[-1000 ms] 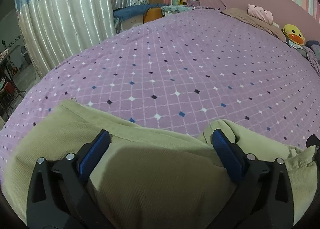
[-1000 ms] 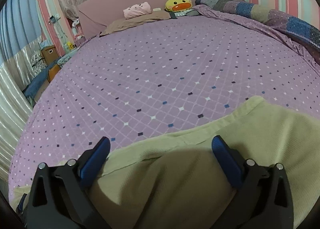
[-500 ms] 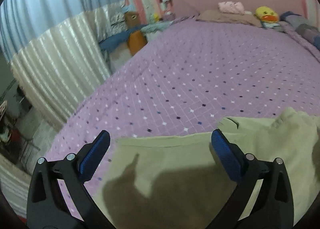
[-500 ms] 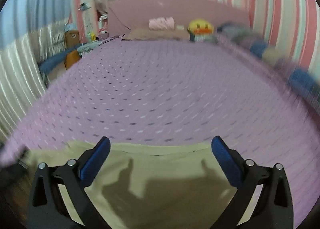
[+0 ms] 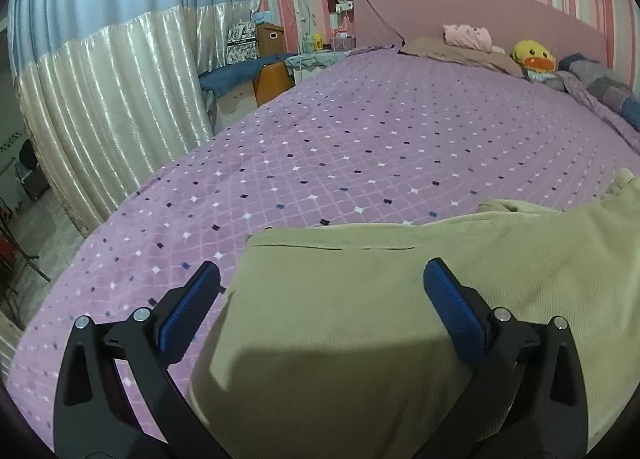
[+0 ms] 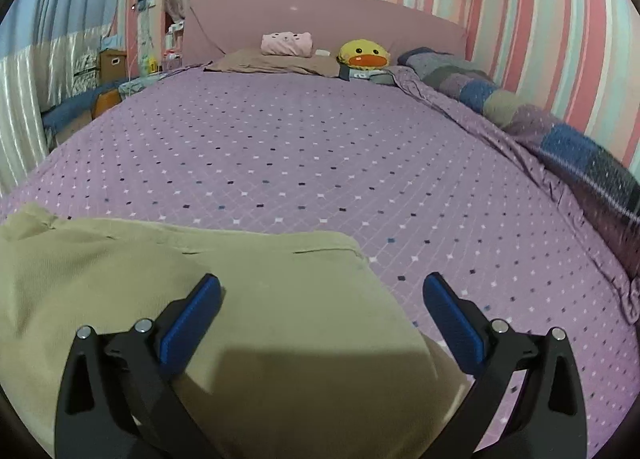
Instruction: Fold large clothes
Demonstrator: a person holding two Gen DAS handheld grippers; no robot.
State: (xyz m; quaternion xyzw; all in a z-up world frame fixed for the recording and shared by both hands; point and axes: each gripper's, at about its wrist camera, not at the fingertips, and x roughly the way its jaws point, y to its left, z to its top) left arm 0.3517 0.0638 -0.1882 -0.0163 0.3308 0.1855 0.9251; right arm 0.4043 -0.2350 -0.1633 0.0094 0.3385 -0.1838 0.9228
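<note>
An olive-green garment (image 5: 360,319) lies spread on the purple patterned bed (image 5: 360,147), near its foot. My left gripper (image 5: 320,295) is open and empty, above the garment's left edge, its left finger over the bedspread. In the right wrist view the same garment (image 6: 260,299) fills the lower left. My right gripper (image 6: 322,299) is open and empty, above the garment's right edge, its right finger over the bedspread (image 6: 320,147).
At the headboard lie a brown pillow (image 6: 276,61), a pink folded cloth (image 6: 286,43) and a yellow duck plush (image 6: 363,55). A rolled patchwork quilt (image 6: 540,127) runs along the bed's right side. Curtains (image 5: 112,91) and boxes (image 5: 256,39) stand left of the bed.
Both grippers have risen and drawn back from the garment and swung apart, the left toward its left edge, the right toward its right edge. The garment now lies flatter. Both stay open.
</note>
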